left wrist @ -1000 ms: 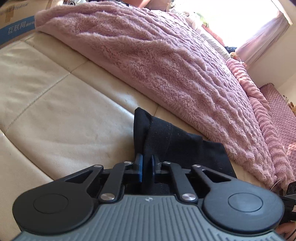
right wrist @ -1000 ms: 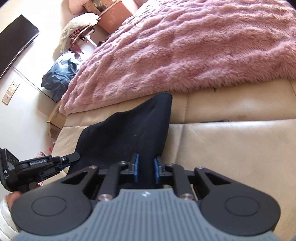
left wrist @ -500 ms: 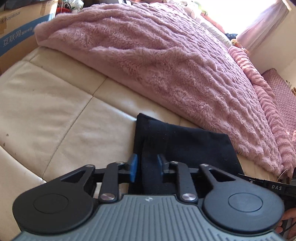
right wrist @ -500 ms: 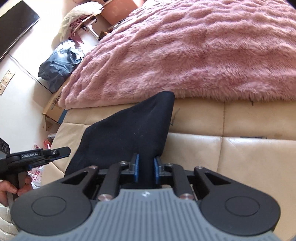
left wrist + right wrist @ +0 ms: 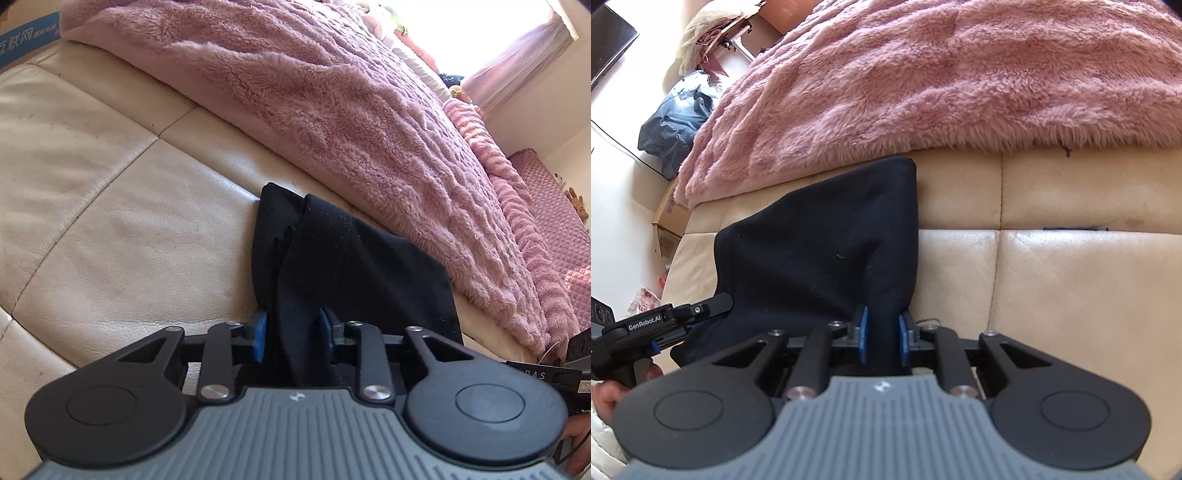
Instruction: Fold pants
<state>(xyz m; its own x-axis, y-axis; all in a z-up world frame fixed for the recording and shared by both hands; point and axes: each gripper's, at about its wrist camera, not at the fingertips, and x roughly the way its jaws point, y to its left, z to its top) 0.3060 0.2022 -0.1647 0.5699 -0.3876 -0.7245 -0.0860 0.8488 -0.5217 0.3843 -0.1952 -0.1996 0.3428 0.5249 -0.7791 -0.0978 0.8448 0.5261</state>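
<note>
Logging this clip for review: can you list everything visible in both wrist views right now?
pants: one, black, lying on the cushions, both grippers at the near edge
cushions: several panels, cream leather
blanket: one, pink fleece, behind the pants
cardboard box: one, brown with blue band, far left
bundle: one, dark blue, on the floor
curtain: one, pink, by the window
left gripper: black, blue pads, jaws closing, fabric between them
right gripper: black, blue pads, clamped on fabric
hand: one, on the left gripper's handle
</note>
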